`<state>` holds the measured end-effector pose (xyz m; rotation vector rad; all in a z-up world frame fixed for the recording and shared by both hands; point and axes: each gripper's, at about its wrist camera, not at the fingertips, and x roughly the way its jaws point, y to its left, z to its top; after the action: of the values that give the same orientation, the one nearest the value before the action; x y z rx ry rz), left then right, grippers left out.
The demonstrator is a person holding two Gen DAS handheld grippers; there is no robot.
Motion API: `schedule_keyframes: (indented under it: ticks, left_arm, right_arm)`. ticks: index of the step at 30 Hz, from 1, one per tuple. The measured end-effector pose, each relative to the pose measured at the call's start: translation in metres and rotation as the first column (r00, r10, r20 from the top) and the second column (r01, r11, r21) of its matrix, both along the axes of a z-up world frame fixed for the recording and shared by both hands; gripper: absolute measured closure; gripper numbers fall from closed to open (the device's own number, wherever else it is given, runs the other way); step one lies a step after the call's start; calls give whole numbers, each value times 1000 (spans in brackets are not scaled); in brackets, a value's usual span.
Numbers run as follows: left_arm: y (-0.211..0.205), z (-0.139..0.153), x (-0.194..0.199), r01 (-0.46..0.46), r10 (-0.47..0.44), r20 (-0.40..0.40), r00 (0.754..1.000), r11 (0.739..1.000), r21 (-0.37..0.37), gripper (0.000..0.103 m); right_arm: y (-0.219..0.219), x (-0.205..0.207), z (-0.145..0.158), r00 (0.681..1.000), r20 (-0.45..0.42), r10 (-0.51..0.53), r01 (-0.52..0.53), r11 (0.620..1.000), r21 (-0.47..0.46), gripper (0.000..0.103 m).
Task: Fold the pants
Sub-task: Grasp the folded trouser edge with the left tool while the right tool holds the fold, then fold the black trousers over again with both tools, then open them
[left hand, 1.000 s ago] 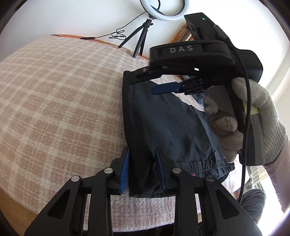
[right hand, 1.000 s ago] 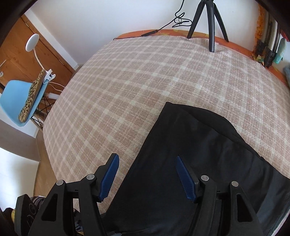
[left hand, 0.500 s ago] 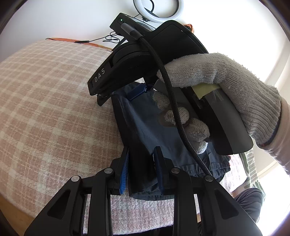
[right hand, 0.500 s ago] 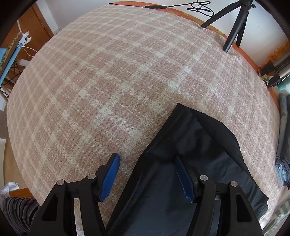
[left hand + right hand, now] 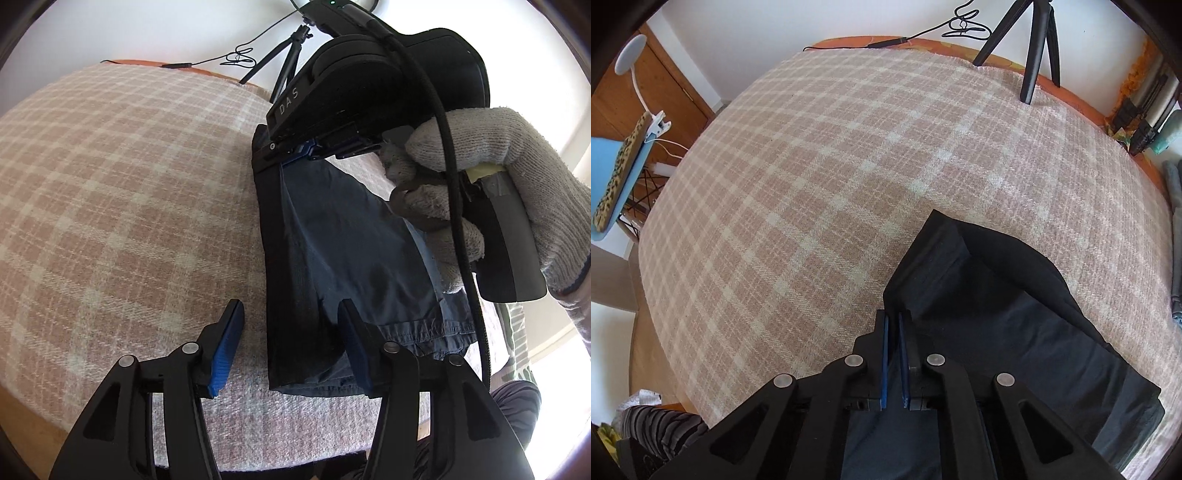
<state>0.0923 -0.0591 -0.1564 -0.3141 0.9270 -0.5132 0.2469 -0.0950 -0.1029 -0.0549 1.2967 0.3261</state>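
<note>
Right claw (image 5: 894, 325) pinches the dark pants (image 5: 990, 314) at lower centre; left claw (image 5: 291, 332) gapes wide astride their edge.

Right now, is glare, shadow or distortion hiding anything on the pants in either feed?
Left wrist view: window glare whites out the right edge; the pants stay readable. Right wrist view: even light, but the pants read near-black, folds faint. Both views: fisheye bends the plaid blanket.

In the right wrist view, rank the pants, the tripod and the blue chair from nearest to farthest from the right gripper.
1. Pants: clamped in the right gripper's jaws.
2. Blue chair: off the bed's left edge.
3. Tripod: at the bed's far edge, upper right.
</note>
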Motion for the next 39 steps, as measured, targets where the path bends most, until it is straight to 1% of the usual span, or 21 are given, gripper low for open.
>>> schedule_keyframes:
  ticks: [1, 3, 5, 10, 15, 17, 21, 25, 28, 31, 34, 37, 39]
  left_arm:
    - [-1, 0, 0, 9, -9, 4, 1000, 1000, -2, 63]
    - [-7, 2, -3, 33, -33, 13, 999, 999, 2, 84]
    - [-9, 8, -7, 41, -41, 45, 998, 999, 6, 90]
    - [-17, 38, -17, 79, -78, 121, 990, 997, -4, 92]
    - [-36, 67, -26, 145, -144, 188, 972, 989, 8, 92]
    - [-47, 75, -20, 170, -169, 210, 963, 985, 11, 92]
    - [-76, 89, -25, 240, -237, 241, 941, 971, 18, 92]
    - [-106, 92, -30, 311, -307, 252, 918, 950, 27, 92]
    - [-130, 93, -34, 362, -360, 251, 899, 931, 40, 92]
    - [-156, 88, -39, 402, -400, 237, 886, 915, 40, 92]
    - [-182, 81, -40, 439, -437, 218, 873, 898, 42, 92]
    - [-208, 70, -45, 470, -473, 201, 858, 880, 68, 92]
    - [-221, 62, -50, 483, -491, 187, 851, 871, 87, 92]
  right_arm:
    - [-4, 0, 3, 1000, 3, -9, 9, 1000, 19, 101]
    - [-18, -3, 11, 1000, 13, -24, 24, 998, 53, 101]
    - [-29, -7, 19, 999, 28, -39, 36, 995, 92, 102]
    - [-50, -14, 48, 994, 64, -93, 77, 973, 218, 102]
    - [-79, -29, 77, 983, 113, -143, 99, 940, 326, 102]
    - [-94, -35, 87, 977, 126, -172, 114, 923, 368, 102]
    - [-131, -52, 103, 960, 153, -232, 148, 892, 427, 102]
    - [-176, -72, 111, 937, 179, -300, 193, 872, 450, 102]
    - [-214, -88, 111, 916, 184, -355, 241, 858, 454, 102]
    - [-256, -101, 101, 893, 170, -417, 304, 836, 458, 102]
    - [-296, -111, 85, 869, 139, -476, 369, 807, 460, 102]
    - [-326, -118, 63, 846, 109, -522, 427, 786, 447, 102]
    - [-343, -120, 46, 833, 83, -547, 456, 764, 457, 102]
